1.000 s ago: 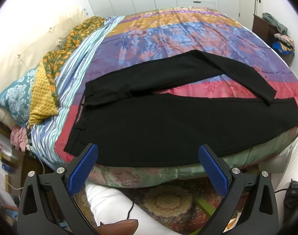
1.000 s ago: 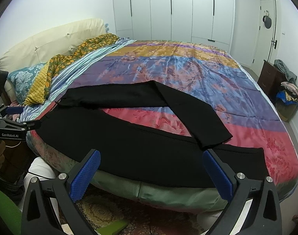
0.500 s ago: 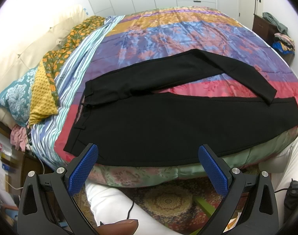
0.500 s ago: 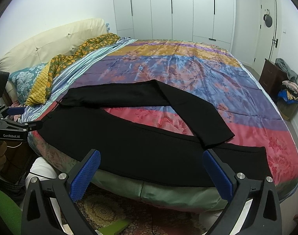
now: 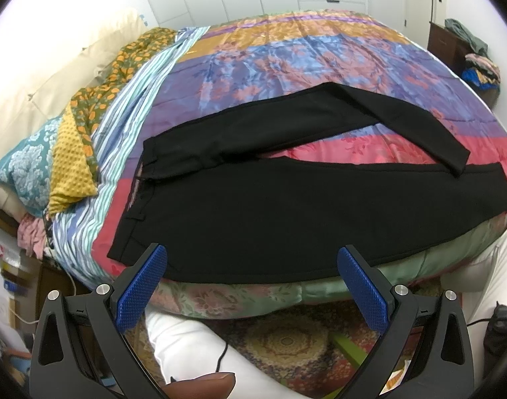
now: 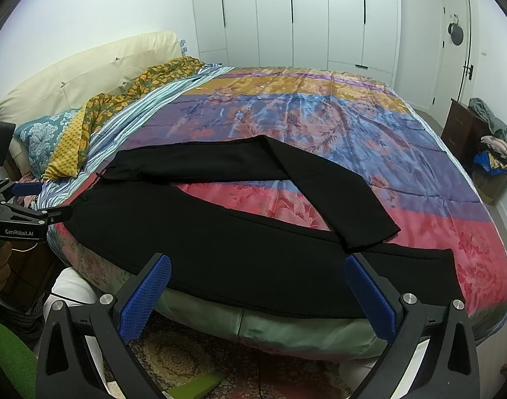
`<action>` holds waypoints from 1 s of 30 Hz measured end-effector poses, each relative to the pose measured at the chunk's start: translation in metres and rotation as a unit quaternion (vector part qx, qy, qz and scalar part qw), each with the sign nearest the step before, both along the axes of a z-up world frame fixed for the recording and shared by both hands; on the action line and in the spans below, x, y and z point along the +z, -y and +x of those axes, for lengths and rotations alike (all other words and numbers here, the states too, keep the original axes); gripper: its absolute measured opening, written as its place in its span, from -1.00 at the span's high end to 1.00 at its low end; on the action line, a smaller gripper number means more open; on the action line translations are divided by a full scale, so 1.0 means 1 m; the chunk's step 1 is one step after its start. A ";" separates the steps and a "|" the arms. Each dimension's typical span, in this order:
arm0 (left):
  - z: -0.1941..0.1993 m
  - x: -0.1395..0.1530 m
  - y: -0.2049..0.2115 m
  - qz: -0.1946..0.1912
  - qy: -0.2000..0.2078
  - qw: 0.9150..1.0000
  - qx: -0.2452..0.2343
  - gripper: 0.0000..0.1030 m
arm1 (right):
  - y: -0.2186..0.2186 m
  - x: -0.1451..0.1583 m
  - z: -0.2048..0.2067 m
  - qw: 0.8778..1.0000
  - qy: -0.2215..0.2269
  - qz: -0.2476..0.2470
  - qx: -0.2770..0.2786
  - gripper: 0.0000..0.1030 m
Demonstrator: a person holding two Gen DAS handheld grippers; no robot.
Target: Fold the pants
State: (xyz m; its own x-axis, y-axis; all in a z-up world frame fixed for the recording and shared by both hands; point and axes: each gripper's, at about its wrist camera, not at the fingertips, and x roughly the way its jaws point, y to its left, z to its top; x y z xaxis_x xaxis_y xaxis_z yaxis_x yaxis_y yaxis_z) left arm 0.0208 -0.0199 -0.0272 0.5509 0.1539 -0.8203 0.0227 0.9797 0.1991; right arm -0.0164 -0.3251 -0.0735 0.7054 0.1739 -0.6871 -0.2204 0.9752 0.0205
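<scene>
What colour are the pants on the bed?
Plain black pants; clearest in the right wrist view.

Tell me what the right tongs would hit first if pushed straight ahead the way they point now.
Most likely the black pants: the right tongs, open and empty, point at the near leg lying along the bed edge. Depth is unclear in the fisheye view, so they could strike the mattress side just below.
</scene>
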 end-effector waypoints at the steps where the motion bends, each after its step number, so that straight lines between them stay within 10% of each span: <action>1: 0.000 0.000 0.000 0.000 0.000 1.000 0.000 -0.99 | 0.000 0.000 0.001 1.000 -0.001 0.001 -0.001 -0.99; 15: 0.005 -0.008 0.002 -0.003 -0.007 1.000 0.002 -0.99 | 0.044 -0.015 0.020 0.998 0.003 -0.025 -0.062 -0.99; 23: 0.011 -0.010 0.016 0.012 -0.013 1.000 -0.016 -0.99 | 0.101 -0.078 0.084 0.990 -0.032 -0.115 -0.079 -0.98; 30: 0.014 -0.012 0.011 0.019 -0.022 1.000 -0.004 -0.99 | 0.100 -0.140 0.156 0.982 -0.071 -0.175 -0.019 -0.30</action>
State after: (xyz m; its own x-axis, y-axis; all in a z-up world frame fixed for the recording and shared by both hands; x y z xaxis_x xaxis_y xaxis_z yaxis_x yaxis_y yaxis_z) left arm 0.0351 -0.0312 -0.0392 0.5154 0.1812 -0.8376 0.0399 0.9713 0.2347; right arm 0.1400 -0.4248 -0.2131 0.5995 -0.1145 -0.7921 -0.2030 0.9356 -0.2889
